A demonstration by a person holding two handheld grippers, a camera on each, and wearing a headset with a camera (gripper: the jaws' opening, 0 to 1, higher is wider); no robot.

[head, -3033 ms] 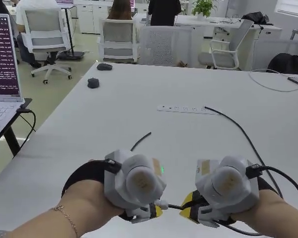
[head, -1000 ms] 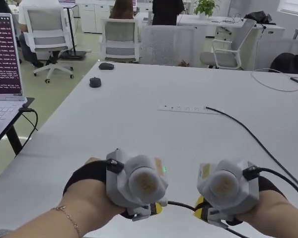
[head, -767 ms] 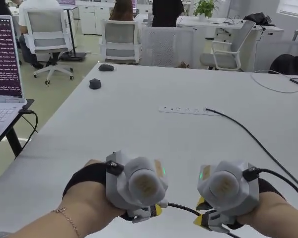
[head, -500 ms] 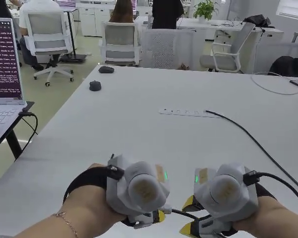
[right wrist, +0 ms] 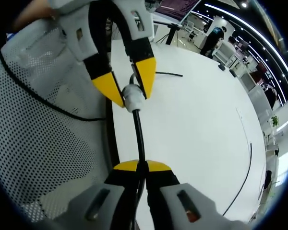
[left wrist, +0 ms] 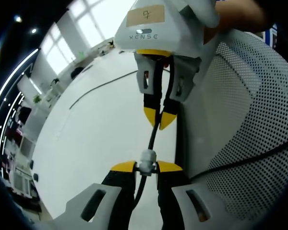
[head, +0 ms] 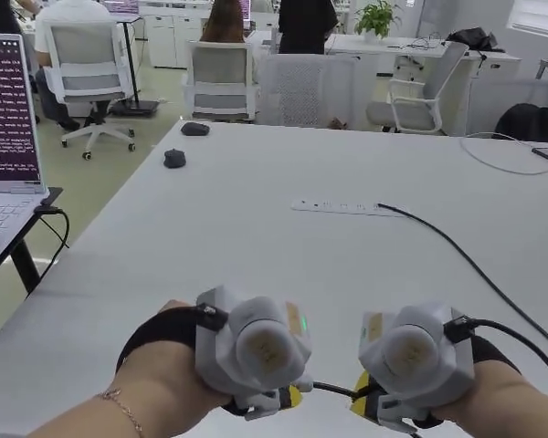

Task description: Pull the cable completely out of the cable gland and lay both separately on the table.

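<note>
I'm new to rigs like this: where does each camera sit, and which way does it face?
Head view: on the headset, looking forward and down over the table at the left gripper and right gripper; the left hand and right hand show.
Left gripper view: on the left gripper, looking along its jaws, shut on the cable gland, toward the right gripper.
Right gripper view: on the right gripper, looking along its jaws, shut on the cable, toward the left gripper.
Shared: both gripper views show the cable gland.

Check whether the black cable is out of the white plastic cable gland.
Not out: the black cable enters the white gland and continues past it.
</note>
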